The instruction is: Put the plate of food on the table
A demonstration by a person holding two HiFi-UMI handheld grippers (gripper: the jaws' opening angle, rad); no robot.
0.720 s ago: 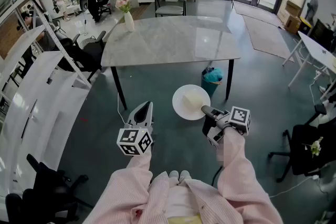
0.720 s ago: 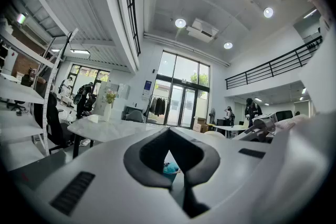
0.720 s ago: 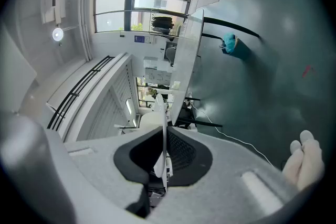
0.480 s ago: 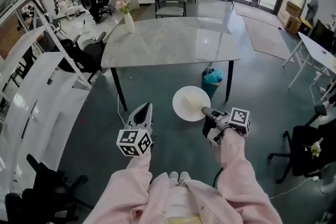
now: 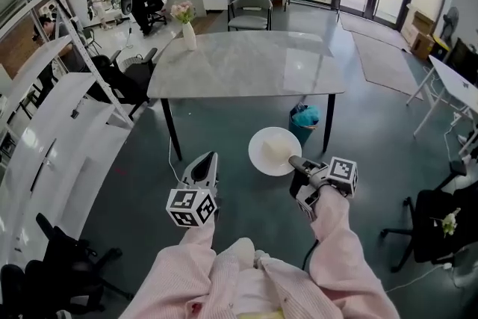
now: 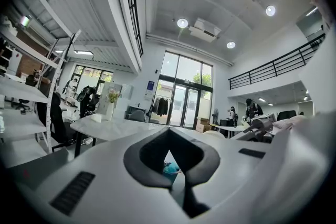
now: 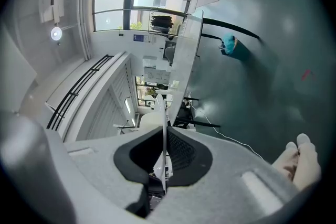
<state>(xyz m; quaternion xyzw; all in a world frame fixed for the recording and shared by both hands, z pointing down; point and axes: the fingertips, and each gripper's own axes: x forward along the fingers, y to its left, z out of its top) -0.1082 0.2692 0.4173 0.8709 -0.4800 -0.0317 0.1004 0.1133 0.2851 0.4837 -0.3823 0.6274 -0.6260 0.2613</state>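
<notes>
A white plate with pale food on it hangs in the air over the floor, short of the marble table. My right gripper is shut on the plate's near right rim. In the right gripper view the plate shows edge-on as a thin white line pinched between the dark pads of the right gripper. My left gripper is held out level to the left of the plate, apart from it, shut and holding nothing. The left gripper points toward the table.
A vase of flowers stands on the table's far left corner. A teal bin sits on the floor beside the table's near right leg. Office chairs stand at the left and a grey chair behind the table. White benches line the left side.
The whole view has shifted slightly as the person steps toward the table. The right gripper still holds the plate the same way, and the left gripper keeps its place beside it.
</notes>
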